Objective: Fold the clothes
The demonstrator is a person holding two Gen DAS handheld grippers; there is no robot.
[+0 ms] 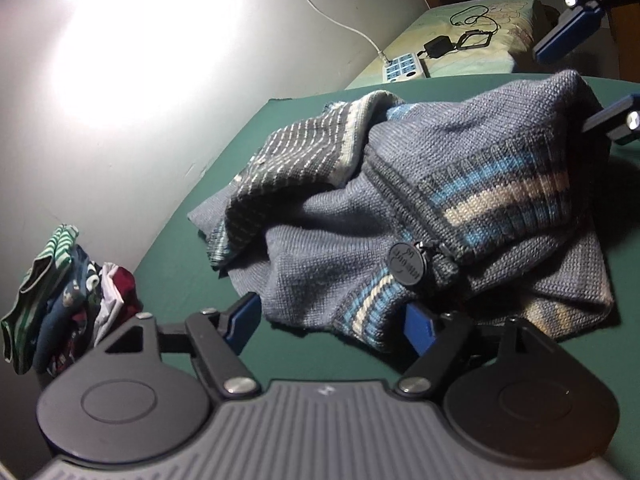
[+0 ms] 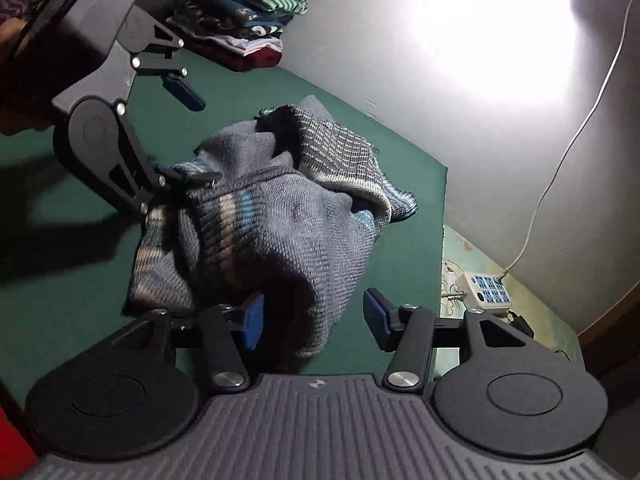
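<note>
My sweater (image 1: 420,208) lies in a bunched heap on the green worktop (image 1: 180,280). Both my left tool (image 1: 332,320) and right tool (image 2: 314,320) are apart, gripping nothing. I should pinch an edge and pull it flat first.

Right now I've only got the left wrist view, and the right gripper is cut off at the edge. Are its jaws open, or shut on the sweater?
Observer: Open. In the right wrist view, the right gripper has a fold of the sweater lying between its pads, and one pad stands well clear of the knit.
Operator: How does my left gripper look from that side?
Observer: The left gripper is open too. One finger is tucked into the sweater's striped hem, and the other hangs free over the bare green mat.
</note>
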